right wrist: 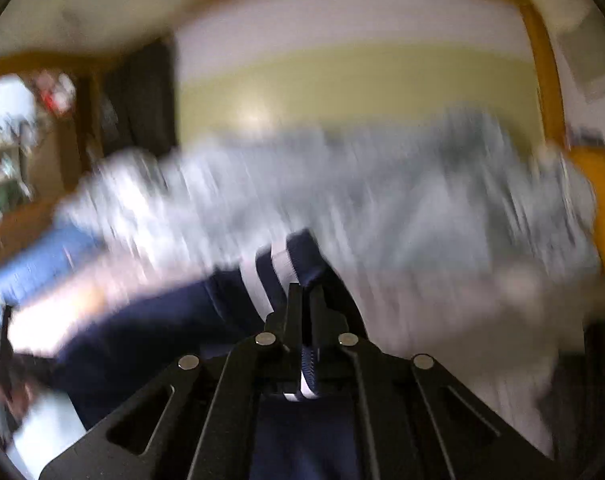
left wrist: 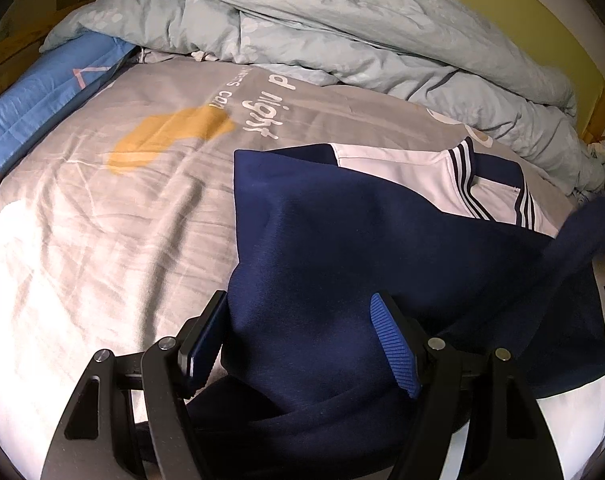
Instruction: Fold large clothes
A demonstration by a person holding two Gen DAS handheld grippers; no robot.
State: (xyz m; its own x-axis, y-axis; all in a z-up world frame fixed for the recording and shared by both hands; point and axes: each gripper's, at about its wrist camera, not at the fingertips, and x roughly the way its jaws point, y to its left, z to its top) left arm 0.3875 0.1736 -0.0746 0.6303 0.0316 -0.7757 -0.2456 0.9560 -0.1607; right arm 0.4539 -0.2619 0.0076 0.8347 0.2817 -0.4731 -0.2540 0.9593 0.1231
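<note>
A large navy and white garment [left wrist: 342, 232] with striped trim lies on the bed's grey printed sheet [left wrist: 102, 200], partly folded over itself. My left gripper [left wrist: 298, 304] is open, its jaws straddling a raised navy fold, and the blue pads [left wrist: 394, 344] do not pinch it. In the blurred right wrist view, my right gripper [right wrist: 304, 292] is shut on the garment's navy and white striped edge [right wrist: 282, 268] and holds it lifted above the bed. A navy sleeve [left wrist: 590, 232] hangs blurred at the right edge of the left wrist view.
A crumpled pale blue duvet [left wrist: 342, 28] is heaped along the far side of the bed, also in the right wrist view [right wrist: 342, 192]. A blue cushion [left wrist: 42, 92] lies at the left. A wooden bed frame [right wrist: 542, 60] and a yellow-green wall [right wrist: 342, 92] stand behind.
</note>
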